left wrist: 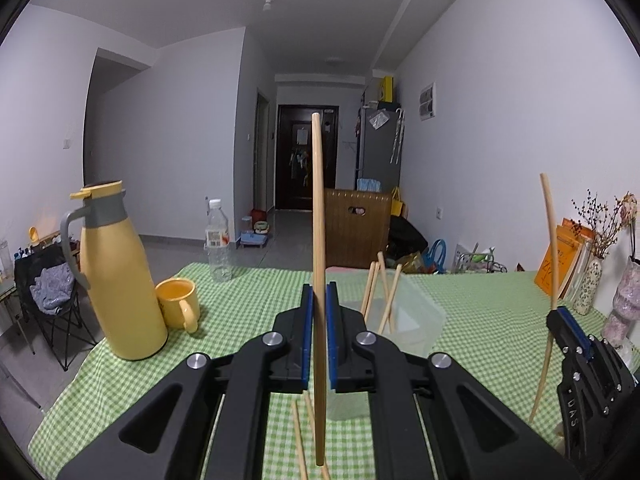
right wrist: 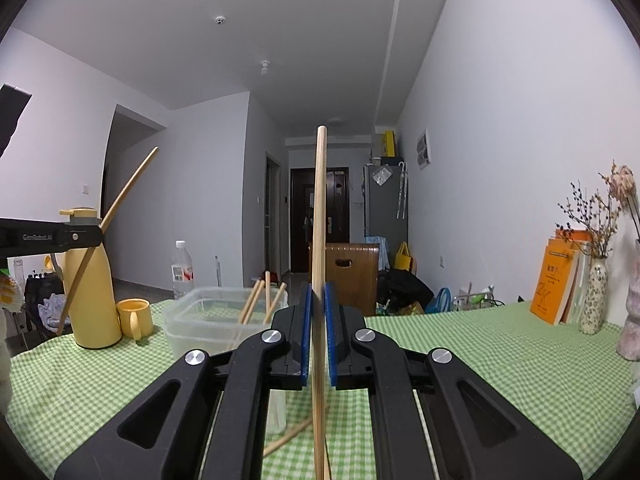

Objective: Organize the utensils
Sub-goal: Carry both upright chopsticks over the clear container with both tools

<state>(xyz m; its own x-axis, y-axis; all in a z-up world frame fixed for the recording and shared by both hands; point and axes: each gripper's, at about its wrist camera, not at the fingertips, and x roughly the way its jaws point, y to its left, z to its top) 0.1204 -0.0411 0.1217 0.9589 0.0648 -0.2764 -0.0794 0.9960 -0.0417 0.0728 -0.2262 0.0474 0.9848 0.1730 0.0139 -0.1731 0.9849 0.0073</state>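
left claw (left wrist: 319,336) clamped on upright pale wooden chopstick (left wrist: 318,240), right claw (right wrist: 319,336) clamped on second upright wooden chopstick (right wrist: 319,240), both above green gingham tabletop (right wrist: 500,352), more chopsticks in clear plastic tub (right wrist: 200,316), loose chopsticks (left wrist: 299,440) on cloth below, yellow thermos jug (left wrist: 116,280) left

Both wrist views are evenly lit by soft, cool indoor light that leaves the white walls (left wrist: 500,92) and ceiling (right wrist: 280,40) greyish-blue. No lamp is visibly lit, and the far dark door (left wrist: 306,156) sits in a dim hallway. Shadows on the green checked tablecloth (left wrist: 480,312) are faint and diffuse, with only a soft darkening beneath the yellow thermos (left wrist: 120,280). Small bright glints show on the metal screws of the black fingers (right wrist: 276,360). Fisheye distortion bows the walls and the bench's edges, and black vignetting fills every corner. Focus is fairly sharp throughout, with slight softness and grain toward the rims.
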